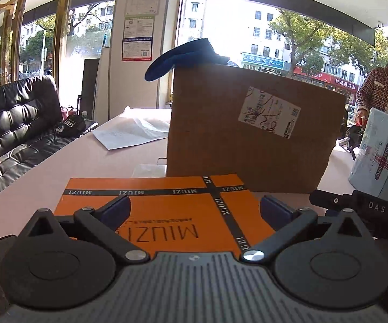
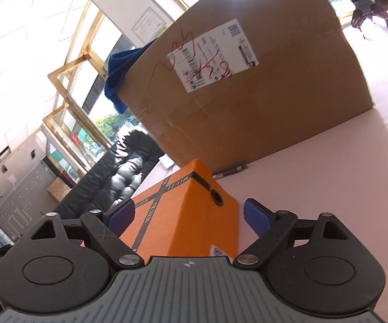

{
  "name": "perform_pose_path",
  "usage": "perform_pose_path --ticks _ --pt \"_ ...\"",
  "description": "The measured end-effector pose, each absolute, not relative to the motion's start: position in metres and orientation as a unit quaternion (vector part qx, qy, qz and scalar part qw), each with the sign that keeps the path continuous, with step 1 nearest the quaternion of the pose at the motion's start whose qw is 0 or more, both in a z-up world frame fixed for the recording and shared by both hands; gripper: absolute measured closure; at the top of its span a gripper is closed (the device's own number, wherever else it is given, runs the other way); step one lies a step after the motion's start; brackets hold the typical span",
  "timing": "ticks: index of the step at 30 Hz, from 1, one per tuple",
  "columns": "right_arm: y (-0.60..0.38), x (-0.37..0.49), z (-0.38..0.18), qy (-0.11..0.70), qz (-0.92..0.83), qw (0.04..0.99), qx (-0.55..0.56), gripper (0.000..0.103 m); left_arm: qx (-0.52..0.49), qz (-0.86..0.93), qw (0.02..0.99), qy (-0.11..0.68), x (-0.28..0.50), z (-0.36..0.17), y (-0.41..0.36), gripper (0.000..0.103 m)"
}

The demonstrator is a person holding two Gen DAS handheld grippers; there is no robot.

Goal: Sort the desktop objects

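The left hand-held gripper (image 1: pixel 194 210) is being held low over the orange box (image 1: pixel 167 210), its jaws spread wide and gripping nothing; the blue pads (image 1: pixel 118 210) are standing apart above the printed lid. The right hand-held gripper (image 2: pixel 188 215) is likewise being carried spread, its pads (image 2: pixel 255 215) bracketing a corner of the orange box (image 2: pixel 183 215) without visibly touching it. This straddling pose is judged to suit either a grasp being prepared or a release just being completed; the pictures are not settling which.

The orange box is lying flat on the pale pink worktop (image 2: pixel 328 175), just in front of a large cardboard carton (image 1: pixel 247 134), which is being used as a backstop of sorts. A blue cloth (image 1: pixel 183 56) is being left draped over the carton's top edge, probably to keep it off the surface. A dark pen (image 2: pixel 228 172) is lying at the carton's foot, beside the orange box. A light blue packet (image 1: pixel 382 156) is standing to the right, and white paper (image 1: pixel 132 132) is lying further back. A person in a checked jacket (image 1: pixel 382 91) is standing behind the worktop.
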State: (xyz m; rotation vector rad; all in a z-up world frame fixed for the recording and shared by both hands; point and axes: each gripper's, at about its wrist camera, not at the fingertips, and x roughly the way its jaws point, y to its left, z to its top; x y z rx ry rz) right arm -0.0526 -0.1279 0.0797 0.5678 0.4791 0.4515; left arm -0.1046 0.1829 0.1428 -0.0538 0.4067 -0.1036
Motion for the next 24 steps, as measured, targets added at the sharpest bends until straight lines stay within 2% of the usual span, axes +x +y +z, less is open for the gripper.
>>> perform_pose_path --ticks 5,8,10,12,14,17,18,21,24 --pt "-0.163 -0.098 0.103 0.147 0.120 0.963 0.191 0.000 -0.010 -0.090 0.978 0.186 -0.094 0.139 0.101 0.000" --pt "-0.189 -0.120 0.106 0.098 0.044 0.985 0.136 0.000 -0.022 -0.093 0.970 0.225 -0.075 0.118 0.053 0.000" --pt "-0.202 -0.128 0.103 0.099 0.003 0.989 0.110 0.000 -0.009 -0.075 0.968 0.241 -0.063 0.097 0.023 0.000" --pt "-0.216 -0.129 0.092 0.127 -0.029 0.987 0.098 0.000 0.015 -0.051 0.967 0.248 -0.053 0.074 -0.006 0.000" --pt "-0.229 -0.126 0.074 0.147 -0.051 0.982 0.111 0.000 0.079 -0.034 0.970 0.229 -0.044 0.051 -0.034 0.000" --pt "-0.247 -0.118 0.043 0.171 -0.090 0.972 0.131 0.000 0.142 -0.061 0.941 0.302 -0.017 0.012 -0.055 0.000" --pt "-0.248 -0.109 0.034 0.194 -0.104 0.968 0.119 0.000 0.123 -0.064 0.935 0.327 -0.011 0.005 -0.050 0.000" --pt "-0.248 -0.078 0.012 0.281 -0.125 0.947 0.091 0.000 0.034 -0.041 0.941 0.333 0.004 -0.002 -0.036 0.000" --pt "-0.232 -0.061 0.004 0.314 -0.139 0.938 0.045 0.000 0.024 -0.038 0.941 0.335 0.020 -0.005 -0.037 0.000"
